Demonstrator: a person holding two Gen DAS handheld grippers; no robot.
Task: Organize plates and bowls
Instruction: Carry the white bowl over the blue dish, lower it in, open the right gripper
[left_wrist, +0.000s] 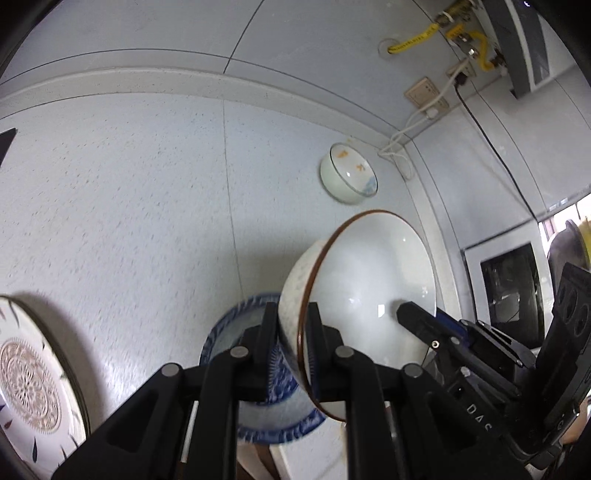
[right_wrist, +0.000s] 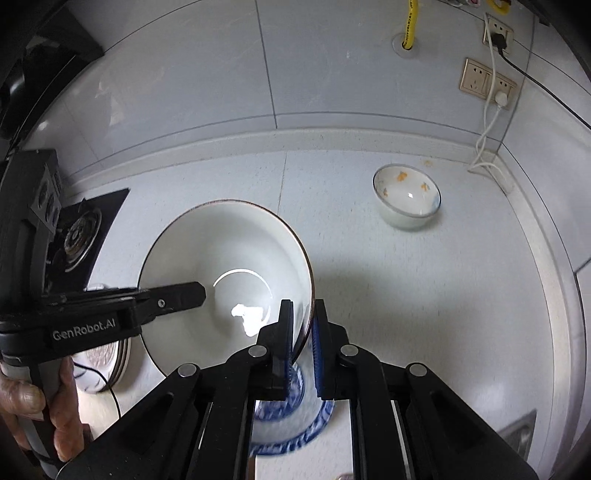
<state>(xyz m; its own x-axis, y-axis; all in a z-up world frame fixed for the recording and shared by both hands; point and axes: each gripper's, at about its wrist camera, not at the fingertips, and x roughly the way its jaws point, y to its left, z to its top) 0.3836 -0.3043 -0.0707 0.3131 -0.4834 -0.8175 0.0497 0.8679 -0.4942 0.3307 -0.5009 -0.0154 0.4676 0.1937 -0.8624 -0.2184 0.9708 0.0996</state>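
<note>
A large white bowl with a brown rim (left_wrist: 373, 269) (right_wrist: 229, 258) hangs above the counter, held on both sides. My left gripper (left_wrist: 293, 325) is shut on its rim; one finger shows inside the bowl in the right wrist view (right_wrist: 177, 295). My right gripper (right_wrist: 301, 325) is shut on the opposite rim; its finger shows in the left wrist view (left_wrist: 413, 314). Under the bowl lies a blue-and-white patterned plate (left_wrist: 236, 328) (right_wrist: 291, 424). A small white bowl with orange marks (left_wrist: 349, 173) (right_wrist: 406, 197) stands apart near the back wall.
A stack of patterned plates (left_wrist: 33, 380) (right_wrist: 107, 358) sits at the left. A gas stove (right_wrist: 79, 232) is at the far left. Wall sockets with cables (right_wrist: 487, 79) and a yellow hose (right_wrist: 410, 22) are at the back right corner. A sink edge (right_wrist: 517, 432) shows lower right.
</note>
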